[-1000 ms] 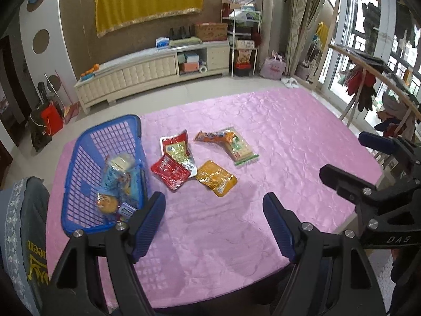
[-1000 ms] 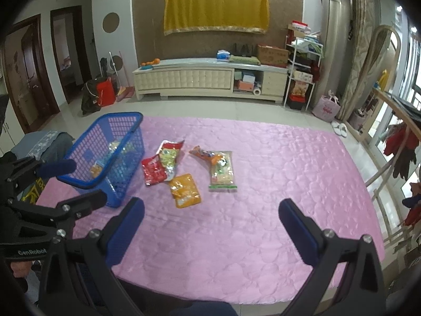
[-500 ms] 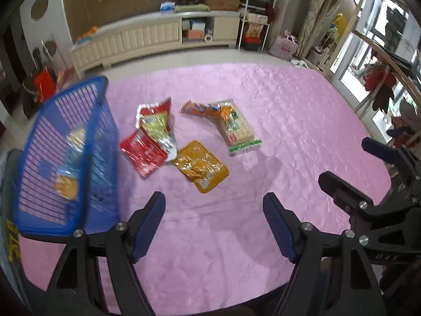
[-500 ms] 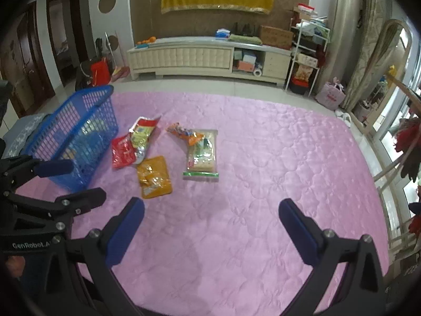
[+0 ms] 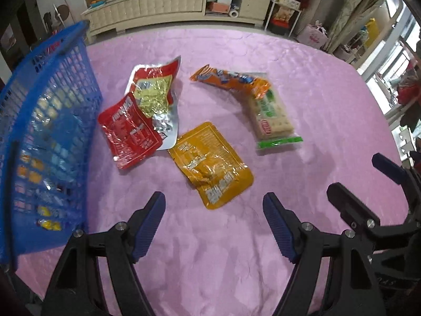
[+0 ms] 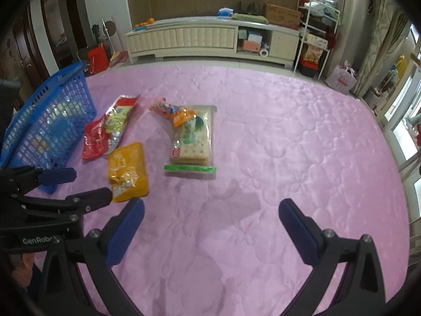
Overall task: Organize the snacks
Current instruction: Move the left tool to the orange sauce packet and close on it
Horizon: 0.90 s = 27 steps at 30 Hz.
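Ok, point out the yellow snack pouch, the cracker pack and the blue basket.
yellow snack pouch (image 5: 210, 164), left wrist view, middle of its face.
cracker pack (image 6: 193, 142), right wrist view, on the crackers.
blue basket (image 5: 50, 121), left wrist view, its mesh side wall.

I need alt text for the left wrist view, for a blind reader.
The open left gripper hovers above a yellow snack pouch on a pink quilted cloth. Four more snack packets lie beyond; a blue basket with snacks stands left.

Left gripper (image 5: 213, 205) jaws apart, empty, right gripper (image 6: 211, 212) likewise
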Motion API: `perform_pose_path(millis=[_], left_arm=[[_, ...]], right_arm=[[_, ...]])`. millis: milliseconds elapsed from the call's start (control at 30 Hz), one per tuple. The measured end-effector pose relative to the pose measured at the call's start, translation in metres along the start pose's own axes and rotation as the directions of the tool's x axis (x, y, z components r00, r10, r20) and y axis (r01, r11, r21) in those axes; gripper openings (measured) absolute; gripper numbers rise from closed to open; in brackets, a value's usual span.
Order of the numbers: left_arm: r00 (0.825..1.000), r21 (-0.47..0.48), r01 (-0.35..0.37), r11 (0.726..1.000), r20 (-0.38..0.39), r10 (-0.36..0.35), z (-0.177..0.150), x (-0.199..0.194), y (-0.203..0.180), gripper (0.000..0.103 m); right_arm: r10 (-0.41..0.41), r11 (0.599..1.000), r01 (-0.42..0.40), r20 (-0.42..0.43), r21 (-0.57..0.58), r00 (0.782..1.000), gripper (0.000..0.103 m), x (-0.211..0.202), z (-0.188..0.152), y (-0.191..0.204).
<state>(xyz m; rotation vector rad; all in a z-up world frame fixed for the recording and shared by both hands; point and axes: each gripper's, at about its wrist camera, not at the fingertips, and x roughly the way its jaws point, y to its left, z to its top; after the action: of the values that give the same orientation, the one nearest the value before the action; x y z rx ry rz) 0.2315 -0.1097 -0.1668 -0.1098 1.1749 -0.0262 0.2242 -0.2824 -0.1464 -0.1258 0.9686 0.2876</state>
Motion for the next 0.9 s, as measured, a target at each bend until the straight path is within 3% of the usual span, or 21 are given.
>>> perform_pose_path(millis=[200, 433, 633, 767, 900], left_arm=[[1.000, -0.046, -0.006, 0.999, -0.018, 0.005, 0.016, 0.026, 0.006, 0.076], [0.997, -0.103, -0.049, 0.993, -0.059, 0.043, 0.028, 0.054, 0.008, 0.103], [0.986, -0.103, -0.155, 0.983, -0.081, 0.147, 0.031, 0.065, 0.002, 0.103], [0.982, -0.153, -0.169, 0.974, -0.108, 0.153, 0.036, 0.069, 0.001, 0.103], [0.979, -0.150, -0.167, 0.974, -0.145, 0.146, 0.049, 0.078, -0.002, 0.103]], right_arm=[[-0.019, 1.000, 0.019, -0.012, 0.001, 1.000, 0.103, 0.024, 0.003, -0.007], [-0.012, 0.999, 0.014, -0.022, 0.052, 1.000, 0.103, 0.043, 0.002, -0.021], [-0.008, 0.999, 0.010, -0.028, 0.053, 1.000, 0.103, 0.049, -0.003, -0.022], [-0.062, 0.996, 0.063, -0.013, 0.071, 0.998, 0.103, 0.047, -0.008, -0.024], [-0.045, 0.993, 0.046, -0.013, 0.104, 0.999, 0.103, 0.045, -0.012, -0.031]])
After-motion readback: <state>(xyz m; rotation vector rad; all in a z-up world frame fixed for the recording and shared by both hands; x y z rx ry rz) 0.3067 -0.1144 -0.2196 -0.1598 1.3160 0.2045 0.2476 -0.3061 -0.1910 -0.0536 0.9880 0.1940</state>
